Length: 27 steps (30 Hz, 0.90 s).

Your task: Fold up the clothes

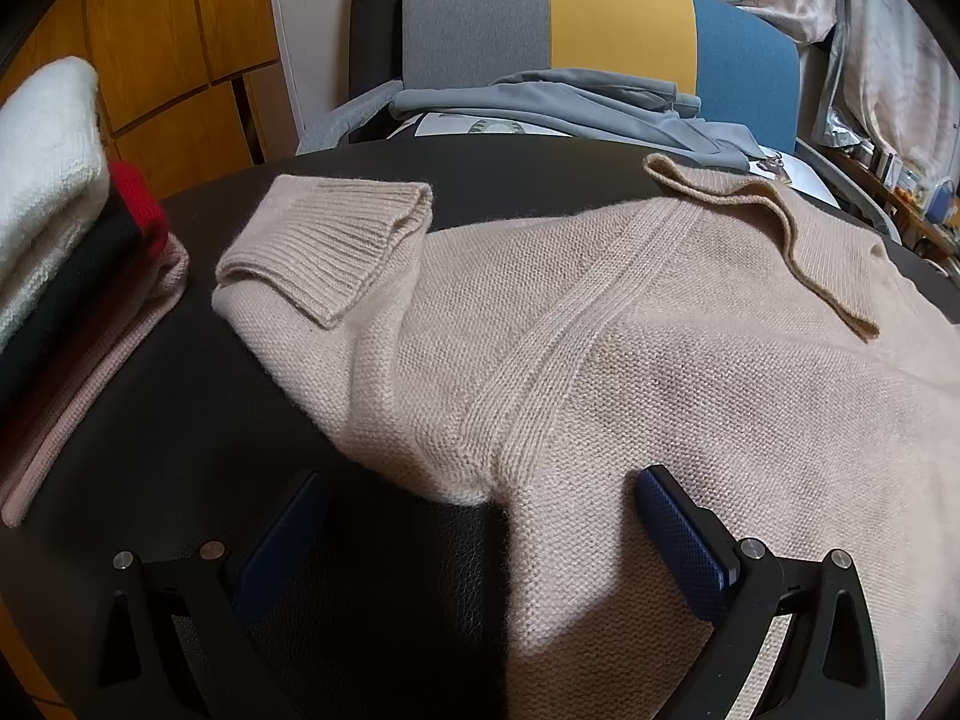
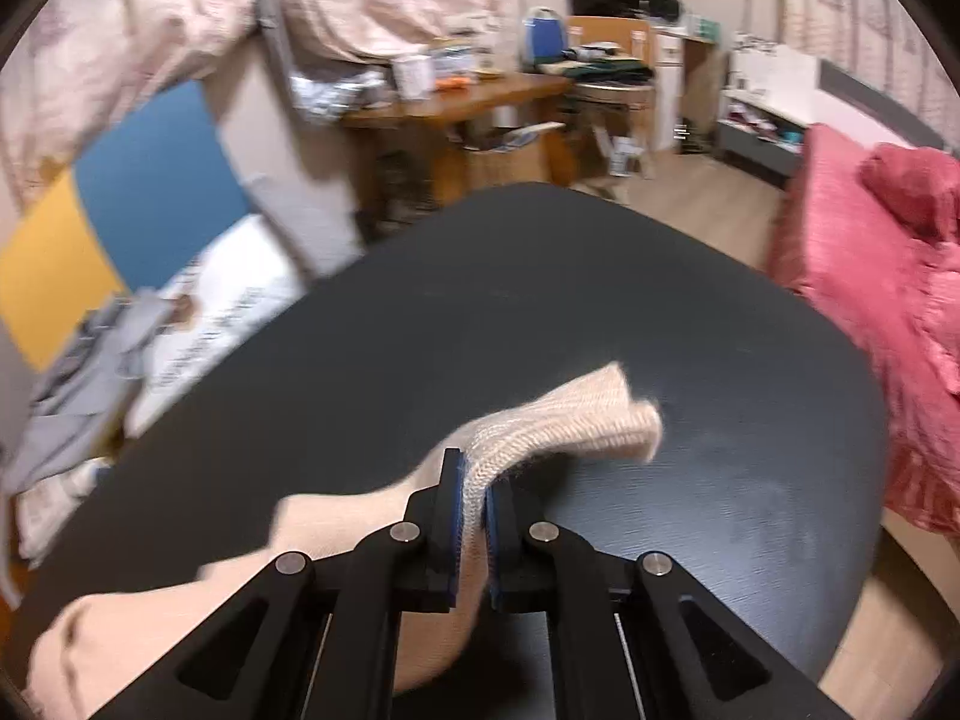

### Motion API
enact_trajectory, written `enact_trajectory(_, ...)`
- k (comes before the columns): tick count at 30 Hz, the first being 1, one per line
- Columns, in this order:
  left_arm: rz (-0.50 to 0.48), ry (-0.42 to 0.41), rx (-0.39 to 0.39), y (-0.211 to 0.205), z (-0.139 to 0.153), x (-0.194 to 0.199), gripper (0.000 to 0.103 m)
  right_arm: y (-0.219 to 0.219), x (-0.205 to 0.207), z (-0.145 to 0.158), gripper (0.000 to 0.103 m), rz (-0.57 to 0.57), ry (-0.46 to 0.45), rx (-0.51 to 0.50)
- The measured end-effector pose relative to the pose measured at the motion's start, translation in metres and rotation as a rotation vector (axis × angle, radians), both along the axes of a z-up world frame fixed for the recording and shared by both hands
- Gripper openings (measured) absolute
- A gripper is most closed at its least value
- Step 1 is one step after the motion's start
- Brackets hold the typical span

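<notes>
A beige knit sweater (image 1: 630, 348) lies spread on the black round table (image 1: 198, 420). Its left sleeve is folded back, with the ribbed cuff (image 1: 342, 246) on top. My left gripper (image 1: 474, 516) is open, just above the sweater's underarm; one finger is over the table and the other finger (image 1: 684, 534) is over the knit. My right gripper (image 2: 474, 492) is shut on the sweater's other sleeve (image 2: 564, 420) near its ribbed cuff and holds it above the table (image 2: 600, 300). The rest of that sleeve trails down to the left.
A stack of folded clothes (image 1: 66, 252), white, red, black and pink, sits at the table's left edge. A grey-yellow-blue chair (image 1: 600, 30) with blue-grey garments (image 1: 570, 102) stands behind. A pink bed (image 2: 888, 276) lies to the right, and a cluttered wooden desk (image 2: 468, 96) stands beyond.
</notes>
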State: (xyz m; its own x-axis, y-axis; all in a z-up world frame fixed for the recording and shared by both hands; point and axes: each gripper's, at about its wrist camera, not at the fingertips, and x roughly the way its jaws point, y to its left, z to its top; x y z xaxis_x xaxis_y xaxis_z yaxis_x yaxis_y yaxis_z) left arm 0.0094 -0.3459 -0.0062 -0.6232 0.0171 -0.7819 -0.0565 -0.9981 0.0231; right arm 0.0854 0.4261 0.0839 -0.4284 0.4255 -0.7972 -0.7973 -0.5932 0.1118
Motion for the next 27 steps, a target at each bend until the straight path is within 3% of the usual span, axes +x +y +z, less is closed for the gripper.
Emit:
enact_trajectory(1, 0.000, 0.000, 0.000, 0.000, 0.000, 0.000, 0.103, 0.006, 0.001, -0.007, 0.009, -0.028, -0.030, 0.000)
enact_trajectory(2, 0.001, 0.000, 0.001, 0.000, 0.000, 0.000, 0.103, 0.012, 0.006, -0.012, 0.023, -0.048, -0.049, -0.016)
enact_trajectory(3, 0.001, 0.000, 0.001, 0.000, 0.000, 0.001, 0.103, 0.017, 0.012, -0.017, 0.026, -0.071, -0.075, -0.038)
enact_trajectory(5, 0.002, 0.000, 0.001, 0.001, 0.000, 0.001, 0.103, 0.021, 0.027, -0.018, 0.026, -0.148, -0.128, -0.034)
enact_trajectory(7, 0.003, 0.000, 0.002, 0.001, 0.000, 0.001, 0.103, 0.012, 0.048, -0.005, 0.026, -0.276, -0.133, 0.050)
enact_trajectory(9, 0.003, 0.001, 0.002, 0.001, 0.000, 0.002, 0.103, -0.005, 0.061, 0.007, 0.029, -0.317, -0.054, 0.080)
enact_trajectory(11, 0.003, 0.001, 0.001, 0.001, 0.000, 0.001, 0.103, -0.032, 0.050, 0.009, 0.029, -0.129, 0.072, 0.018)
enact_trajectory(15, 0.003, 0.004, -0.007, 0.002, 0.000, 0.001, 0.103, -0.135, -0.013, 0.002, 0.029, 0.346, 0.066, -0.031)
enact_trajectory(16, 0.003, 0.005, -0.007, 0.002, 0.000, 0.001, 0.103, -0.173, -0.032, -0.001, 0.029, 0.500, 0.098, -0.093)
enact_trajectory(18, 0.004, 0.005, -0.008, 0.002, 0.000, 0.002, 0.103, -0.226, -0.062, -0.008, 0.029, 0.678, 0.150, -0.232)
enact_trajectory(23, 0.009, -0.005, 0.012, -0.002, 0.000, 0.001, 0.103, -0.355, -0.137, -0.035, 0.029, 0.902, 0.166, -0.569)
enact_trajectory(27, 0.014, -0.013, 0.027, -0.005, 0.001, 0.000, 0.103, -0.390, -0.186, -0.067, 0.030, 0.855, 0.085, -0.680)
